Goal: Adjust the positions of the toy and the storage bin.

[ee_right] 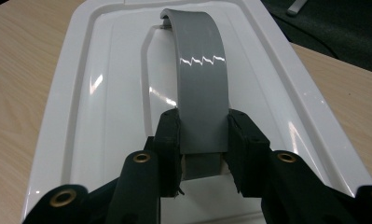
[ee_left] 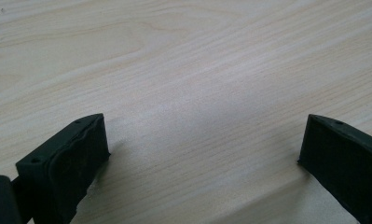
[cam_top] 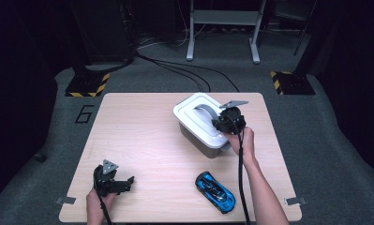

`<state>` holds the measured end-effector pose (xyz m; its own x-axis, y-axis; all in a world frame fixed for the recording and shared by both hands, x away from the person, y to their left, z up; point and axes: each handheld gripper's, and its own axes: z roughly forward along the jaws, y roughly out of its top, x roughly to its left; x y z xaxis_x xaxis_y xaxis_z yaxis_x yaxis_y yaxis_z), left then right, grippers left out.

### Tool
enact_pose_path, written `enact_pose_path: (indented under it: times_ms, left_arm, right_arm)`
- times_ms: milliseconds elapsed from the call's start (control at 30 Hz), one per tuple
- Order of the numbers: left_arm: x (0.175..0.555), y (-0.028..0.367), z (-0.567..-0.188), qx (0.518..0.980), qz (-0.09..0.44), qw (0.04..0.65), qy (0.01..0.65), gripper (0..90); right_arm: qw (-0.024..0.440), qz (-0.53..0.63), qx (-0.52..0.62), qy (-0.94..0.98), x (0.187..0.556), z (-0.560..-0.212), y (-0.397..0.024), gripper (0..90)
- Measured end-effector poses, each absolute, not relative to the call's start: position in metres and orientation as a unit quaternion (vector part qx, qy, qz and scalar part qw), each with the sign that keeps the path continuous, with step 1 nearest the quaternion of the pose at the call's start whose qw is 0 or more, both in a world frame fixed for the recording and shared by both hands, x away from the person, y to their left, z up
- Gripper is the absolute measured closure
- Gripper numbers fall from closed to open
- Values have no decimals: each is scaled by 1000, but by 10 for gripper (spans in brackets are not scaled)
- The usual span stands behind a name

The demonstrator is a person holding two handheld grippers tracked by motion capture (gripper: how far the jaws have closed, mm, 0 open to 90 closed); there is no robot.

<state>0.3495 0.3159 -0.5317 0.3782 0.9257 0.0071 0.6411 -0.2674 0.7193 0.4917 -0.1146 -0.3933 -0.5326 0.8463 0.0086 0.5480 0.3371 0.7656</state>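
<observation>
Two tools work over a pale wooden surface [cam_top: 142, 140]. We see the right tool [cam_top: 220, 123] at the far right part of the surface, clenched on the grey handle [ee_right: 200, 88] of a white lid [ee_right: 104, 93]; in the right gripper view its two black pads press the handle's sides near its lower end, and the handle arches up and away along the lid's middle. The lid sits on a white box [cam_top: 201, 124] that stands just beyond the middle of the surface. We see the left tool [cam_top: 113, 182] at the near left corner, released, its jaws wide apart with bare wood between them. A blue toy car [cam_top: 215, 191] lies near the front edge, well apart from the box.
</observation>
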Motion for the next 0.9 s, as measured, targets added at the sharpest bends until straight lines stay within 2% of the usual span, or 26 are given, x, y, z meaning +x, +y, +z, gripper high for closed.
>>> enact_pose_path:
  times_ms: [733, 767, 833, 900]
  left_arm:
    - [349, 316, -532, 764, 221, 323, 512, 12]
    - [349, 316, -532, 764, 221, 323, 512, 12]
    - [349, 316, -532, 764, 220, 324, 512, 13]
    - [349, 316, -532, 765, 220, 324, 512, 14]
  right_arm:
    - [197, 367, 432, 800, 507, -392, -96, 663]
    - [196, 366, 434, 800, 507, -391, -96, 643]
    - [195, 367, 432, 800, 505, -389, -96, 501]
    - [199, 367, 435, 798, 502, -386, -98, 458]
